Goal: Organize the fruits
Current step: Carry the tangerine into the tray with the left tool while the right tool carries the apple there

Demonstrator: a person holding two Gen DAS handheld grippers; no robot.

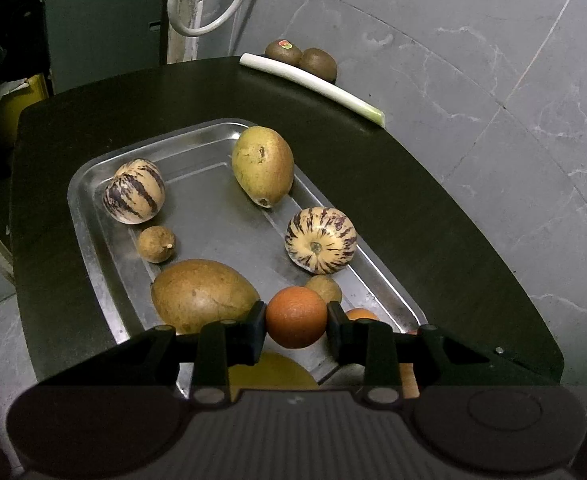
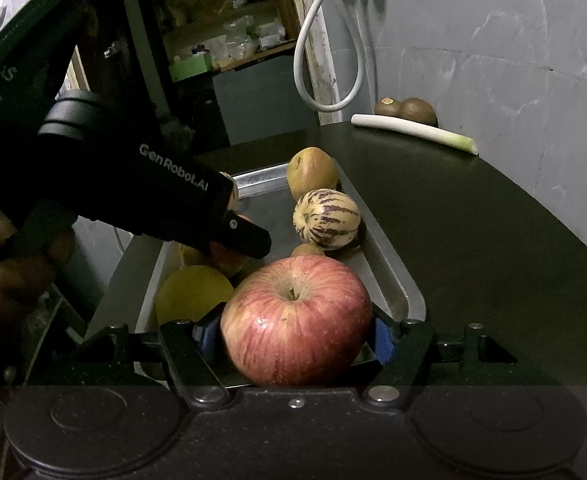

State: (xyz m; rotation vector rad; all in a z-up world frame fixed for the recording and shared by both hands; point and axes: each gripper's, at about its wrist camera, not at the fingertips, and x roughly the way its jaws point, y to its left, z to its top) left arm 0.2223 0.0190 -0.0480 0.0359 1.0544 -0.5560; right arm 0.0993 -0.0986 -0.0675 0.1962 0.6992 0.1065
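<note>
A steel tray (image 1: 93, 208) on the dark table holds two striped melons (image 1: 133, 192) (image 1: 320, 240), two mangoes (image 1: 262, 166) (image 1: 203, 294), small brown fruits (image 1: 156, 244) and a yellow fruit (image 1: 273, 372). My left gripper (image 1: 295, 320) is shut on a small orange (image 1: 295, 316) above the tray's near end. A second orange (image 1: 360, 314) peeks out behind its right finger. In the right wrist view my right gripper (image 2: 295, 338) is shut on a big red apple (image 2: 295, 320) at the tray's (image 2: 397, 280) near corner. The left gripper's body (image 2: 165, 200) reaches in from the left.
Two kiwis (image 1: 301, 58) and a white leek stalk (image 1: 313, 82) lie at the table's far edge by the grey marbled wall. A white hose (image 2: 325, 60) hangs behind. A person's hand (image 2: 9, 276) holds the left gripper. Shelves with clutter stand at the back left.
</note>
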